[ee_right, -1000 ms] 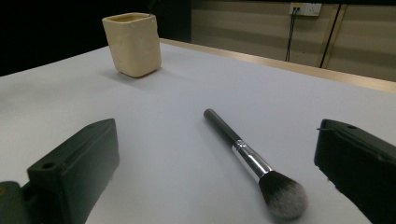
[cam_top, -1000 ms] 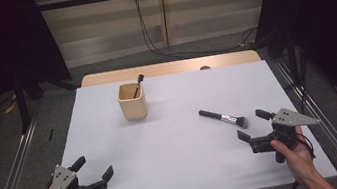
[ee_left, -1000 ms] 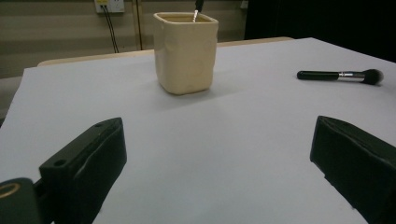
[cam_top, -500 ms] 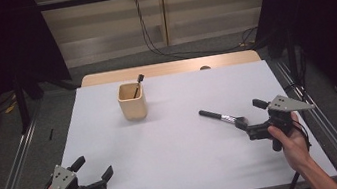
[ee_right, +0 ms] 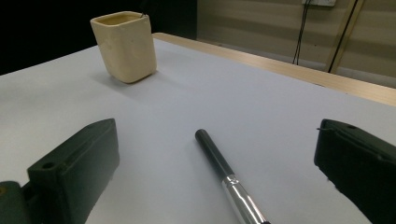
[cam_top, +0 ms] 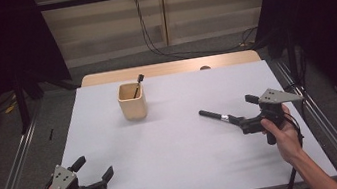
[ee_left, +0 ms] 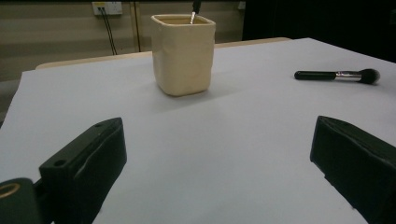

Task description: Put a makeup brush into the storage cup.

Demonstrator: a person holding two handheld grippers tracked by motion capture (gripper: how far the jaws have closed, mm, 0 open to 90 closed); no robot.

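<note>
Lying on the white table cover (cam_top: 173, 139) at about three o'clock is a black-handled makeup brush with a silver ferrule (cam_top: 216, 116), its handle sitting between the right gripper's (cam_top: 249, 111) wide jaws. Standing at eleven o'clock is a cream square ceramic cup (cam_top: 132, 101). Hovering at seven o'clock, the left gripper (cam_top: 94, 169) is gaping wide, empty.

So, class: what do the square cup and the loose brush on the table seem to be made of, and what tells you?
Cup: likely matte ceramic or cast resin; cream, thick-walled, slightly dimpled, no shine.
Brush: smooth black handle, probably plastic or lacquered wood, joined to a bright metal-looking ferrule that reflects light; dark soft-looking bristles.
</note>
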